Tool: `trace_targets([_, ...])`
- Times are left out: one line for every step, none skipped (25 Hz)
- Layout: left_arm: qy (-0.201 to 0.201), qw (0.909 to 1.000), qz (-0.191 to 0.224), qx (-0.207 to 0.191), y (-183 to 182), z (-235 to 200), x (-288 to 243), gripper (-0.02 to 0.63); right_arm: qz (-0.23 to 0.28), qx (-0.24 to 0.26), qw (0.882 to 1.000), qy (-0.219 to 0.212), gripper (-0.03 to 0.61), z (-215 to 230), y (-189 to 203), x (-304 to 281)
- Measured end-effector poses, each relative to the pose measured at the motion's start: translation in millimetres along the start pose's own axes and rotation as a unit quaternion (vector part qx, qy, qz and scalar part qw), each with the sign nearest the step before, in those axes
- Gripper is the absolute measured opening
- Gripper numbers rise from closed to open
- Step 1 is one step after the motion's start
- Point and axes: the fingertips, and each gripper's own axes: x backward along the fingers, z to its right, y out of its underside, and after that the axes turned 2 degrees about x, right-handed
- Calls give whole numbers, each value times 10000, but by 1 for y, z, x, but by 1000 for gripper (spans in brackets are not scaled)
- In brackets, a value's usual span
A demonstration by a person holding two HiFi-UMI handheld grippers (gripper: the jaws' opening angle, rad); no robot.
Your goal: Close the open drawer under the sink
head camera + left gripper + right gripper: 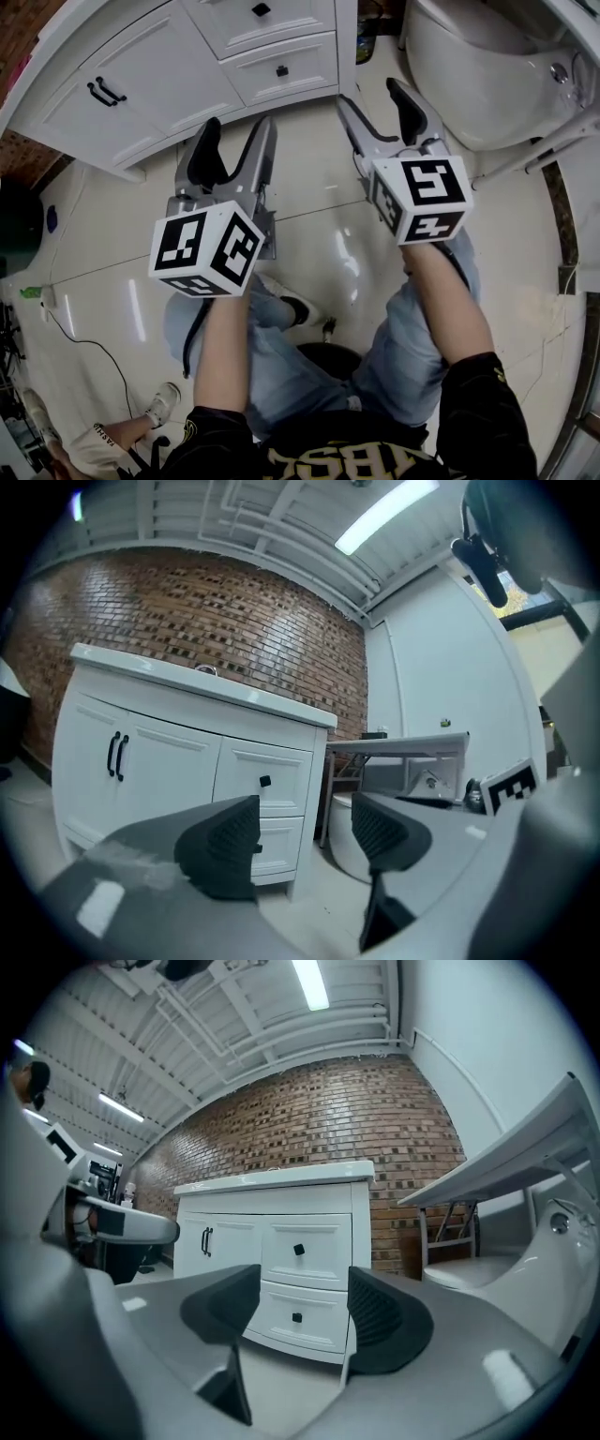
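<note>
A big white wooden cabinet (159, 84) with black handles stands on a shiny pale floor (314, 211). The left gripper (237, 127) and the right gripper (372, 94) hang in front of it, both wide open and holding nothing. The lower white drawer (311, 62), with its small black knob (281, 70), sits at the cabinet's right end and looks about level with the front.

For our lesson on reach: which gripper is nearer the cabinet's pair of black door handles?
Left. The left gripper hovers right of the door handles; the right gripper lies farther right, past the lower drawer.
</note>
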Motion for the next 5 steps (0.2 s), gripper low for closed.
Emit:
trace_targets([-34,10000,-18,-41,-1,1,0,307,-43,-122,9999,-50,287,-1,-1,0])
trace_targets([-53,10000,-43,-18,-2,1,0,307,-71,-253,9996,-121,287,-4,-3,0])
trace_targets([-64,9999,-57,51,-4,2,1,307,-74,-371,9991,-208,287,-8,-8,-1])
trace_targets([-69,9999,-57,145,-8,3,2,307,-56,-471,9984,-299,285,-13,-14,-2])
trace_targets([-68,9997,-48,246,-12,4,3,307,-29,-560,9977,-392,285,-18,-20,-3])
